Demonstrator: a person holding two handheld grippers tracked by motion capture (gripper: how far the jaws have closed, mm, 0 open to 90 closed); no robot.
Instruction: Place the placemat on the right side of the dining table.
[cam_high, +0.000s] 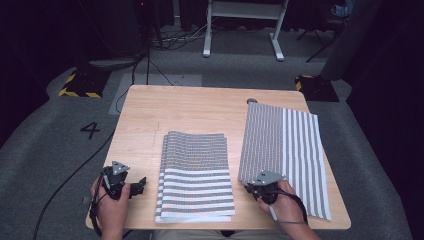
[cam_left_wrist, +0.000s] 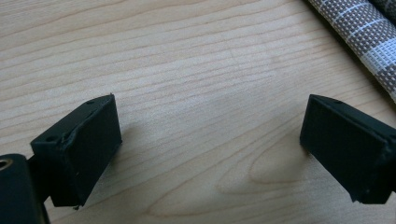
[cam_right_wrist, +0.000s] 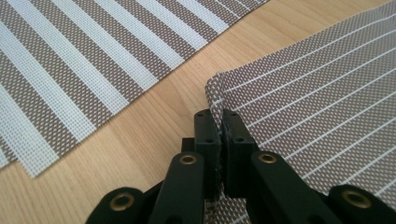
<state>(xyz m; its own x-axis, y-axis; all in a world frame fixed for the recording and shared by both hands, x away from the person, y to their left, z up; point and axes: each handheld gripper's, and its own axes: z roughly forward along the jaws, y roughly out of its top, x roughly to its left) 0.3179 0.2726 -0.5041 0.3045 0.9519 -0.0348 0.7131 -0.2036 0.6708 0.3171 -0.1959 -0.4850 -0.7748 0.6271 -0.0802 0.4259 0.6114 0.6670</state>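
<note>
On the right side of the wooden table (cam_high: 190, 107), a single striped placemat (cam_high: 285, 150) lies flat, and the right gripper (cam_high: 248, 187) has its near left corner. From the right gripper view it's pretty clear: the two black jaws are pressed together with the mat's edge (cam_right_wrist: 215, 100) pinched between them, and the fabric puckers up a bit right at the pads. No earlier shot to compare with, so that's just how it sits.

The mat itself is a brown-grey weave with thin white lines over most of it and wider stripes along its right part. It runs from the near edge of the table up toward the far edge.

Just beside it, in the middle of the table, is a stack of placemats (cam_high: 196, 175) with the same kind of pattern, broad white stripes at the near end. There's a strip of bare wood between the stack and the held mat, so they're apart.

Over on the left, the left gripper (cam_high: 141, 184) rests low over bare table near the front corner. Its jaws are spread wide with nothing between them, just wood grain. The stack's edge (cam_left_wrist: 359, 32) peeks in at the top right of the left gripper view.
</note>
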